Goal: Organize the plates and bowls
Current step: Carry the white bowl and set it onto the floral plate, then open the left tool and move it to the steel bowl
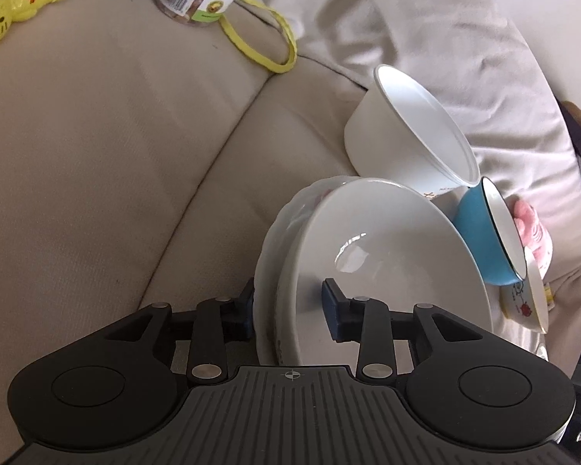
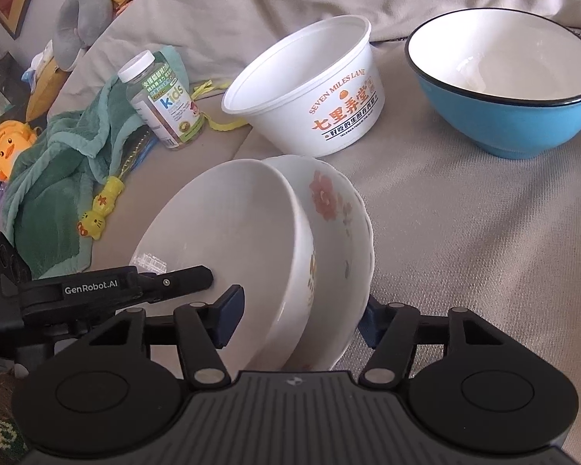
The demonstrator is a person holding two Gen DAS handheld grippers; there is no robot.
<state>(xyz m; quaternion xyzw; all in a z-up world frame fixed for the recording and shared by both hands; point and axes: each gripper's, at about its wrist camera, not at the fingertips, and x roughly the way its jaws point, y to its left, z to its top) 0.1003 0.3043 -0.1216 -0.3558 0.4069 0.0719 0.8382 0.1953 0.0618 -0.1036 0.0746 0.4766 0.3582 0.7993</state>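
Bowls, plain white bowl (image 2: 228, 232) nested in flowered bowl (image 2: 341, 224), sit clamped between both left hand-held gripper (image 1: 290, 306) and right hand-held gripper (image 2: 298, 317).

A beige sofa (image 2: 464, 252) carries everything. On its seat stand a white paper tub (image 2: 310, 100) and a blue bowl (image 2: 511, 116), apart. Further left lie a vitamin bottle (image 2: 162, 104), a green blanket (image 2: 66, 166) and a yellow cat toy (image 2: 100, 213).
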